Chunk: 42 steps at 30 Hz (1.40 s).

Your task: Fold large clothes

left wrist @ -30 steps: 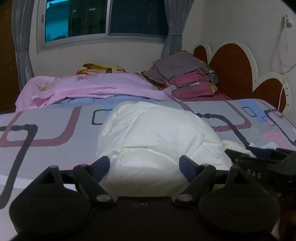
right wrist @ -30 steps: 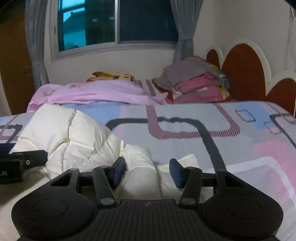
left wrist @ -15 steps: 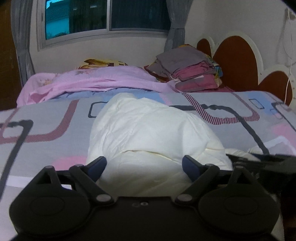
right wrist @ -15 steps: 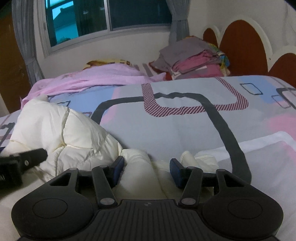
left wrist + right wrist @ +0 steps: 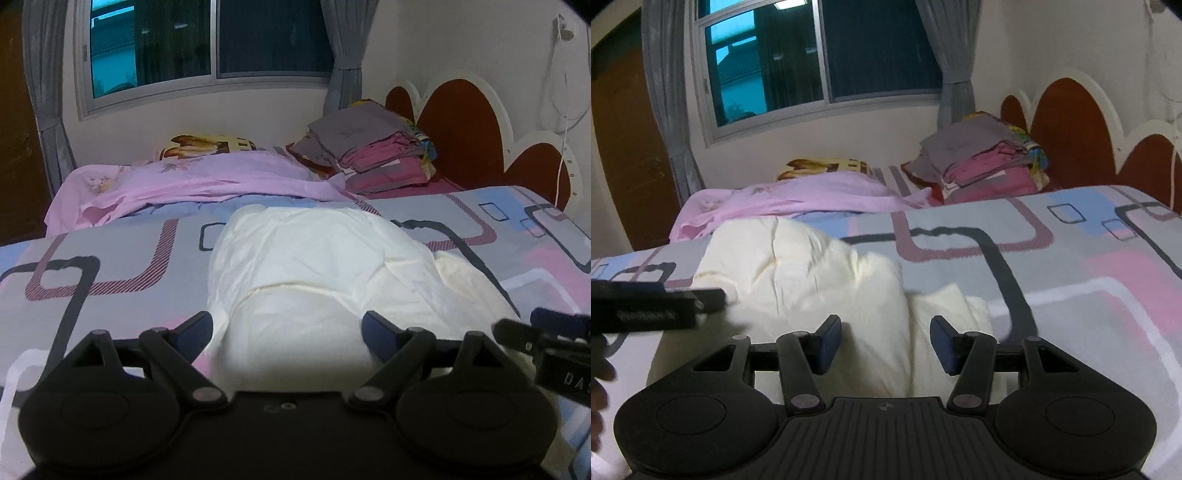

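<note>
A puffy cream-white quilted garment (image 5: 310, 266) lies bunched in a rounded heap in the middle of the left wrist view, resting on a bedspread printed with grey, pink and blue rounded rectangles (image 5: 110, 266). In the right wrist view the same cream garment (image 5: 812, 273) fills the centre-left of the frame, with a smaller lobe of it at lower centre, just right of the main mound.

The left gripper (image 5: 287, 328) sits at the bottom centre of its frame with its two blue-padded fingers spread wide apart; the near end of the cream heap bulges up between them, and neither pad can be seen pressing on it. The right gripper (image 5: 885, 343) is at the bottom centre of its own frame, jaws likewise apart, with a fold of the cream fabric rising between the blue pads; whether the pads touch the cloth cannot be told.

At the lower right edge of the left wrist view the black tip of the right gripper shows beside the heap. At the left edge of the right wrist view the dark body of the left gripper shows, blurred.

Toward the upper part of both frames a crumpled pink sheet (image 5: 207, 181) lies across the far side of the bed. To its right stands a stack of folded grey and magenta cloths (image 5: 373, 147), next to a brown scalloped headboard with white trim (image 5: 465, 125). A window with grey curtains (image 5: 207, 48) takes the upper left.
</note>
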{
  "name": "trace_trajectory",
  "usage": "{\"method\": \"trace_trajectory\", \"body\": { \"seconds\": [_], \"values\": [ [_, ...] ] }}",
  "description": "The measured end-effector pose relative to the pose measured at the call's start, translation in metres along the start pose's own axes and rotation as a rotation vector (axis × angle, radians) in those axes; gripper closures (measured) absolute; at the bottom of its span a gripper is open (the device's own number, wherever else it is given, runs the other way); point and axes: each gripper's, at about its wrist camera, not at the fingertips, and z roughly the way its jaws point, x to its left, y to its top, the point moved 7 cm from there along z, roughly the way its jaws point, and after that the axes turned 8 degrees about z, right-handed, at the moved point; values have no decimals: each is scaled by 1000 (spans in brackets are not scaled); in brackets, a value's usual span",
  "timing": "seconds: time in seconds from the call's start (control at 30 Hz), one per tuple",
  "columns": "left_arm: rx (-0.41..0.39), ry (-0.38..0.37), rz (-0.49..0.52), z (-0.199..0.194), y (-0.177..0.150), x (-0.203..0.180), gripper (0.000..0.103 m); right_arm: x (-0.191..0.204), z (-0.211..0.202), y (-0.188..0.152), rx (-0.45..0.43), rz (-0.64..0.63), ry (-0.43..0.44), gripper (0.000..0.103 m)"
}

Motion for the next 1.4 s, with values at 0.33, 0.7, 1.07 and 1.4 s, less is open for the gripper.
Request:
{"method": "trace_trajectory", "body": {
  "seconds": [0.33,0.7,1.07,1.4],
  "values": [
    [39,-46,-25,-36,-46,-1,15,-15,-19,-37,29,0,-77,50],
    [80,-102,21,-1,-63,-2,11,-27,17,-68,123,39,-169,48],
    [50,-163,-14,-29,-51,19,11,-31,-27,-37,87,152,-193,7],
    [89,-142,-92,-24,-46,37,7,-22,-19,-16,128,86,-117,0]
  ]
}}
